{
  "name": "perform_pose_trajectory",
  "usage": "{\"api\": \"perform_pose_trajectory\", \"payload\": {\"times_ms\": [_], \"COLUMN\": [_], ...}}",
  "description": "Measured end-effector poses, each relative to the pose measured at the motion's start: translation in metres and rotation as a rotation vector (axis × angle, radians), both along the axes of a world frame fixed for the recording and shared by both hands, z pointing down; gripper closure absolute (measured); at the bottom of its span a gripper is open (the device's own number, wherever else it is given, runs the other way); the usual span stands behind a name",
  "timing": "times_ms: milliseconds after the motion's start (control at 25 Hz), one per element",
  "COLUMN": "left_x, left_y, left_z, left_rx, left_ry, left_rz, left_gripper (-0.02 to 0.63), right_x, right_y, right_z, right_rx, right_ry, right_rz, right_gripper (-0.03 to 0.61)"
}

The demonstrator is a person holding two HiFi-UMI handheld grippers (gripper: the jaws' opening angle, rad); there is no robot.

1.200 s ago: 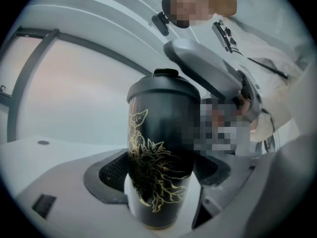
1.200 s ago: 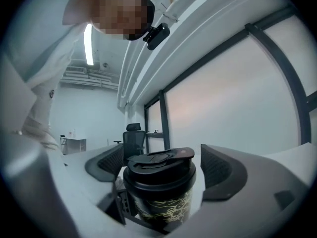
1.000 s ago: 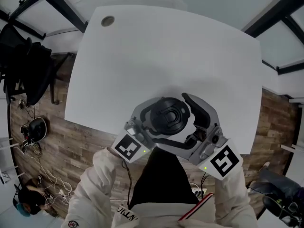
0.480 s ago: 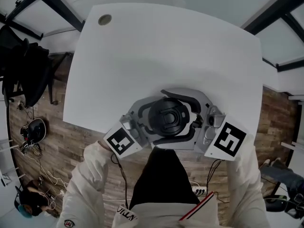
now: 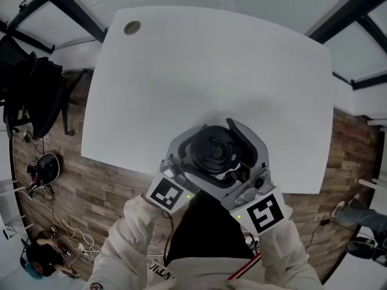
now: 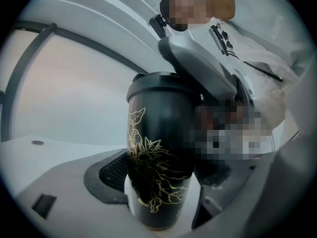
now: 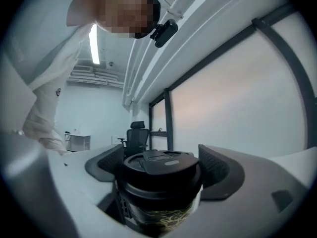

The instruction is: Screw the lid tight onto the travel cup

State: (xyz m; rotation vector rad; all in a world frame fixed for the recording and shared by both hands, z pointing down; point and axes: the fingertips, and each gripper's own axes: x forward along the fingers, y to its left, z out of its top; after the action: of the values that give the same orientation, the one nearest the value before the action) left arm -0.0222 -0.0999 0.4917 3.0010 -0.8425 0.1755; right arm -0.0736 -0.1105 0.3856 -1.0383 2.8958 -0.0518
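Observation:
A black travel cup [image 6: 158, 152] with a gold flower pattern stands upright over the table's near edge, its black lid [image 5: 214, 150] on top. My left gripper [image 5: 192, 157] comes in from the lower left and is shut on the cup's body; its pads [image 6: 115, 175] press the cup low down. My right gripper [image 5: 228, 159] reaches in from the lower right at lid height. Its jaws lie close against both sides of the lid [image 7: 161, 170], shut on it. The right gripper's grey finger [image 6: 198, 68] crosses behind the lid in the left gripper view.
The white table [image 5: 199, 71] stretches away beyond the cup, with a round cable hole [image 5: 132, 27] at its far left corner. A dark chair [image 5: 30, 89] and loose cables [image 5: 42, 168] sit on the wooden floor to the left.
The right gripper swung out to the cup's right side, then came back round clockwise to the lower right, staying around the lid. The left gripper and cup barely shifted.

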Motion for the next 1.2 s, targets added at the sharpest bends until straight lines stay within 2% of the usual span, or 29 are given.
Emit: {"api": "perform_pose_trajectory", "payload": {"times_ms": [120, 280, 520, 600, 720, 880, 960, 1080, 1200], "left_x": [0.001, 0.000, 0.002, 0.002, 0.000, -0.001, -0.002, -0.002, -0.001], "left_y": [-0.001, -0.004, -0.005, -0.006, -0.004, -0.003, -0.001, -0.001, -0.002], "left_z": [0.001, 0.001, -0.001, -0.002, -0.002, -0.003, -0.004, -0.006, -0.004], "left_rx": [0.006, 0.013, 0.017, 0.014, 0.009, 0.003, -0.007, -0.011, -0.035], "left_ry": [-0.003, -0.005, -0.006, 0.003, 0.005, 0.015, 0.016, 0.015, 0.017], "left_rz": [-0.050, -0.084, -0.057, -0.022, 0.066, 0.193, 0.252, 0.306, 0.307], "left_gripper": [0.219, 0.221, 0.221, 0.219, 0.219, 0.219, 0.219, 0.219, 0.219], "right_x": [0.005, 0.006, 0.007, 0.007, 0.006, -0.003, -0.009, -0.018, -0.021], "right_y": [-0.002, -0.004, -0.004, -0.002, 0.001, 0.010, 0.013, 0.010, 0.008], "right_z": [0.002, 0.005, 0.005, 0.003, -0.004, 0.001, 0.003, 0.004, 0.006], "right_rx": [-0.011, -0.027, -0.030, -0.041, -0.036, -0.038, -0.035, -0.037, -0.042], "right_ry": [-0.001, 0.008, -0.005, -0.043, -0.055, 0.053, 0.105, 0.138, 0.125], "right_rz": [0.106, 0.181, 0.155, 0.093, -0.068, -0.387, -0.510, -0.604, -0.606], "right_gripper": [0.103, 0.103, 0.101, 0.103, 0.101, 0.101, 0.101, 0.101, 0.101]}}
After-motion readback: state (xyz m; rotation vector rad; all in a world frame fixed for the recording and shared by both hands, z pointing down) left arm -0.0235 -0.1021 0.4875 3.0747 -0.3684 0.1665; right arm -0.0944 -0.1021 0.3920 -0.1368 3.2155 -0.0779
